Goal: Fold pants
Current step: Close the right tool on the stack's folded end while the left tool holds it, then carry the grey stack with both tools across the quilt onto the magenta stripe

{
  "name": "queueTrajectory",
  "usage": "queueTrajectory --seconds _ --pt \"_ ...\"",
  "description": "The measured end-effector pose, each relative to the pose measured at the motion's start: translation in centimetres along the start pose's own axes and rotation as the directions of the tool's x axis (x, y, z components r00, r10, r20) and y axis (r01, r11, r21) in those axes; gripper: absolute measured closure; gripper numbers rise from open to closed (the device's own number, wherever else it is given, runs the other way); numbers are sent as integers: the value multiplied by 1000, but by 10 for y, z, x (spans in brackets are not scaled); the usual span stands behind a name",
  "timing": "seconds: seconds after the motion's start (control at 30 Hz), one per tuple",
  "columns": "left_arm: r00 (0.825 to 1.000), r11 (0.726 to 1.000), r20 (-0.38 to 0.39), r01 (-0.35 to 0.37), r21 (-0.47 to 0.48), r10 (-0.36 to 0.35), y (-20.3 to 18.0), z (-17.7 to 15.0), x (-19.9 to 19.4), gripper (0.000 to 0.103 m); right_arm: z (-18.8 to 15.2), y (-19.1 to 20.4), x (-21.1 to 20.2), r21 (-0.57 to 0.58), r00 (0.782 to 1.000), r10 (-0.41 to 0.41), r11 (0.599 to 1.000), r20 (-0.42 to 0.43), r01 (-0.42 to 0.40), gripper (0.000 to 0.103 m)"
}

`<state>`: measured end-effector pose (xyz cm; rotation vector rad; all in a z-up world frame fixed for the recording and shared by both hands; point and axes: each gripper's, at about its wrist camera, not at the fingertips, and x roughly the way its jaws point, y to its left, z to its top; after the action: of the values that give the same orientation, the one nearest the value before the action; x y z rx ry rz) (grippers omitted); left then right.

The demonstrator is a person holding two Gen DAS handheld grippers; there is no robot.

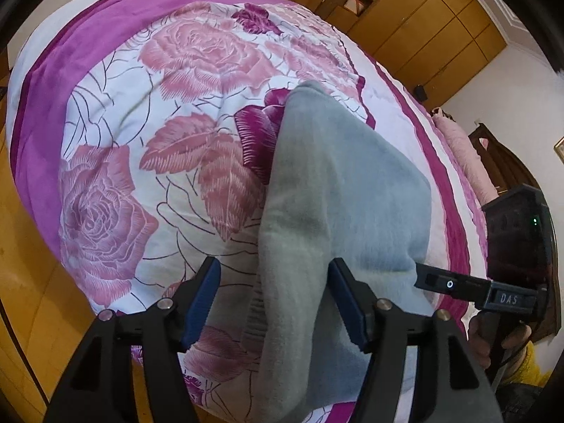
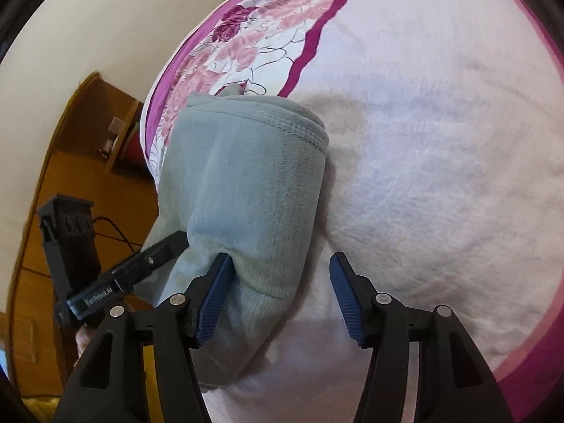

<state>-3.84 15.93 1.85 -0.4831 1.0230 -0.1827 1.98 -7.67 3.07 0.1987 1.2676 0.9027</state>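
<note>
The grey fleece pants (image 1: 338, 190) lie folded lengthwise on the bed, and they also show in the right wrist view (image 2: 246, 190) with a stitched hem at the far end. My left gripper (image 1: 275, 299) is open, its blue pads on either side of the near edge of the pants. My right gripper (image 2: 278, 296) is open too; its left pad (image 2: 215, 296) touches the near end of the pants, the right pad over bare bedspread. Each gripper shows in the other's view, at the pants' side.
The bed carries a white bedspread (image 1: 176, 112) with pink roses and magenta borders; in the right wrist view it is mostly plain white (image 2: 440, 176). Wooden wardrobes (image 1: 423, 17) stand behind. A wooden floor (image 1: 21, 264) lies beside the bed. A pink pillow (image 1: 465, 155) lies at the headboard.
</note>
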Motion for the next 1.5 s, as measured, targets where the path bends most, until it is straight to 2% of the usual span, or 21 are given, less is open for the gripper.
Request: queueTrajectory --seconds 0.2,0.23,0.27,0.37,0.43,0.57,0.67,0.8,0.9,0.97,1.0,1.1,1.23,1.33,1.43,1.5 --pt "999 999 1 38 -40 -38 3 -2 5 36 3 5 3 -13 1000 4 1000 11 -4 45" --pt "999 998 0 49 -51 -49 4 -3 6 36 3 6 3 -19 1000 20 1000 14 -20 54" --pt "998 997 -1 57 -56 -57 3 -3 7 38 4 7 3 -26 999 43 999 14 -43 61" --pt "996 994 0 86 -62 -86 0 -3 5 51 2 13 -3 -65 998 43 997 41 -40 68" --pt "998 997 12 66 -49 -65 -5 -2 2 54 1 17 -9 -84 997 51 995 61 -46 74" --pt "998 998 48 54 -32 -52 -11 -1 -11 69 -1 28 -24 -140 992 71 989 102 -56 79" --pt "995 997 71 72 -26 -70 -17 0 -22 74 -5 40 -34 -193 989 68 980 132 -41 81" --pt "994 997 78 71 -2 -70 -26 0 -30 74 -9 44 -53 -228 982 65 973 178 -24 82" --pt "996 999 66 51 14 -52 -30 -2 -27 73 -8 38 -51 -207 987 48 978 155 -15 82" --pt "998 1000 67 12 27 -14 -31 -3 -23 64 -9 32 -47 -189 990 28 982 136 -2 80" --pt "998 999 60 -3 33 1 -32 -3 -19 62 -8 29 -42 -171 993 10 985 119 10 75" --pt "999 999 32 -1 39 -1 -29 -4 -6 53 -7 15 -32 -102 996 -17 994 86 26 68" --pt "997 997 16 70 -26 -69 -17 -3 6 47 -5 0 -20 -15 998 2 1000 66 -1 61" --pt "994 991 10 112 -71 -112 -12 -3 14 44 -4 -8 -14 32 998 32 999 63 -34 60" --pt "986 981 6 164 -100 -164 -11 -2 22 44 -3 -12 -13 51 996 68 996 65 -72 61" --pt "981 976 3 194 -101 -194 -13 -2 24 50 -4 -11 -18 24 993 85 996 85 -87 68"
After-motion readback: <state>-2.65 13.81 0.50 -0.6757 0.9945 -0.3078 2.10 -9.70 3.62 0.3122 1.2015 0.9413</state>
